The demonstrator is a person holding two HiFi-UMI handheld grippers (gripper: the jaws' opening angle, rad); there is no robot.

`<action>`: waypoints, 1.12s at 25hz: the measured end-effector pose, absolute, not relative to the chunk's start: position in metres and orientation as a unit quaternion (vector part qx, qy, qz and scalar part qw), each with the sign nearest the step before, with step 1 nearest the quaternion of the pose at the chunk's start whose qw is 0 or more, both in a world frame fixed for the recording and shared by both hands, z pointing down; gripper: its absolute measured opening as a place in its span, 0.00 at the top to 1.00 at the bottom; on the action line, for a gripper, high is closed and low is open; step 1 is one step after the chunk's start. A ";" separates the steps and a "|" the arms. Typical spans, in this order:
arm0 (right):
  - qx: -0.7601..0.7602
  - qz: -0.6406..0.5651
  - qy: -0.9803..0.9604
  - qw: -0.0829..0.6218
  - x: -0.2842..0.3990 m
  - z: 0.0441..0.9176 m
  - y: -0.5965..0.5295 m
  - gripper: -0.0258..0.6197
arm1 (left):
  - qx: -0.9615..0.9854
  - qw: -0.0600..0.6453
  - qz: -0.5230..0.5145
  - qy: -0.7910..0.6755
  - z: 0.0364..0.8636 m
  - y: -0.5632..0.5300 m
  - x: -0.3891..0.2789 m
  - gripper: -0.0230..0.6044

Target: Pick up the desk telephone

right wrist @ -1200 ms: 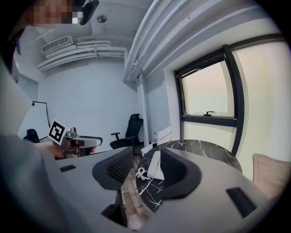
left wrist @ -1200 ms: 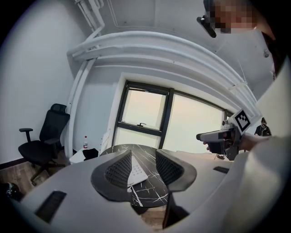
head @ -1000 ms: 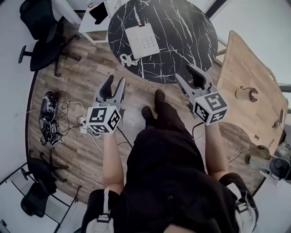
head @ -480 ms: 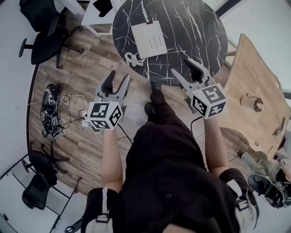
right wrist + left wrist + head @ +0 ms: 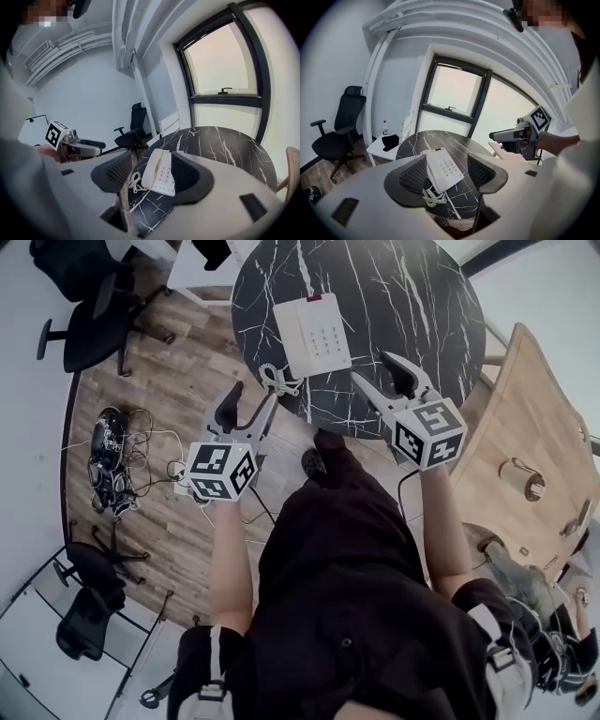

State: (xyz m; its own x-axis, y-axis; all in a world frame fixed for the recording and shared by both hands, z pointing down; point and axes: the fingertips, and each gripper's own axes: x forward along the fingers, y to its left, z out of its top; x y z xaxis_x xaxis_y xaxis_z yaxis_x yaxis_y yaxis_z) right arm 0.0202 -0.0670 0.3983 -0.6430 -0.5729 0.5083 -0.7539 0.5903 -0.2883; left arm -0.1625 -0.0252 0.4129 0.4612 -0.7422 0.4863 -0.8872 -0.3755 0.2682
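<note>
The telephone (image 5: pixel 312 334), white, lies flat on the round black marble-look table (image 5: pixel 412 296), in the half nearer the person, with its handset (image 5: pixel 289 334) seated along the left side as the head view shows it. The keypad (image 5: pixel 326 337) faces up, but its print is too small to read. A small red patch (image 5: pixel 312 298) sits at the phone's far edge, with no legible text on it. The coiled cord (image 5: pixel 277 381) is bunched at the table rim, just beside the phone's near corner. The left gripper (image 5: pixel 253 395) is held over the wooden floor (image 5: pixel 187 409) just off the rim. Its jaws are wide, have just been opening, and hold nothing. The right gripper (image 5: pixel 371 365) is over the near rim, with its jaws very wide, also just opened further, and empty. In both gripper views the phone shows in the gap between the jaws but lies well apart from the pads. The left cube (image 5: pixel 220 472) and right cube (image 5: pixel 431 432) carry black-and-white square markers. A bottle (image 5: pixel 385 127) stands on a white side table (image 5: pixel 202 259); its label is unreadable.
</note>
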 end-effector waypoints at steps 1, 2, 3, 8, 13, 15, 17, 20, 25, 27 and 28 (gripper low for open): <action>0.378 0.250 -0.872 0.188 0.020 0.404 -0.075 0.56 | 0.815 0.257 0.146 -0.498 0.417 -0.032 -0.161 0.53; 0.375 0.254 -0.871 0.191 0.020 0.409 -0.082 0.56 | 0.813 0.261 0.149 -0.498 0.421 -0.038 -0.159 0.53; 0.373 0.257 -0.870 0.195 0.020 0.415 -0.090 0.56 | 0.812 0.266 0.151 -0.498 0.426 -0.045 -0.158 0.52; 0.360 0.279 -0.864 0.215 0.023 0.444 -0.120 0.56 | 0.804 0.285 0.166 -0.495 0.446 -0.074 -0.148 0.52; 0.346 0.296 -0.857 0.241 0.022 0.477 -0.137 0.56 | 0.796 0.299 0.180 -0.494 0.469 -0.094 -0.140 0.49; 0.340 0.303 -0.855 0.250 0.020 0.488 -0.139 0.56 | 0.793 0.306 0.183 -0.494 0.477 -0.100 -0.138 0.49; 0.334 0.308 -0.853 0.258 0.020 0.498 -0.141 0.56 | 0.790 0.314 0.183 -0.493 0.485 -0.104 -0.134 0.49; 0.328 0.315 -0.850 0.267 0.016 0.513 -0.144 0.56 | 0.786 0.326 0.186 -0.490 0.497 -0.108 -0.132 0.48; 0.330 0.332 -0.838 0.280 0.016 0.534 -0.145 0.56 | 0.782 0.352 0.187 -0.478 0.523 -0.111 -0.126 0.47; 0.332 0.335 -0.834 0.287 0.013 0.546 -0.145 0.56 | 0.780 0.360 0.186 -0.476 0.533 -0.113 -0.128 0.47; 0.333 0.336 -0.831 0.292 0.013 0.552 -0.144 0.56 | 0.779 0.364 0.186 -0.474 0.538 -0.114 -0.129 0.47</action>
State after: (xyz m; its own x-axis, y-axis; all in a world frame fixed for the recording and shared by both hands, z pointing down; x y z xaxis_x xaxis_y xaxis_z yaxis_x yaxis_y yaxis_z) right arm 0.0131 -0.1439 0.5521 -0.6076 -0.3566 0.7097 -0.7498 0.5522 -0.3645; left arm -0.1291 -0.1137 0.5376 0.4808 -0.6044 0.6353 -0.8750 -0.2841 0.3920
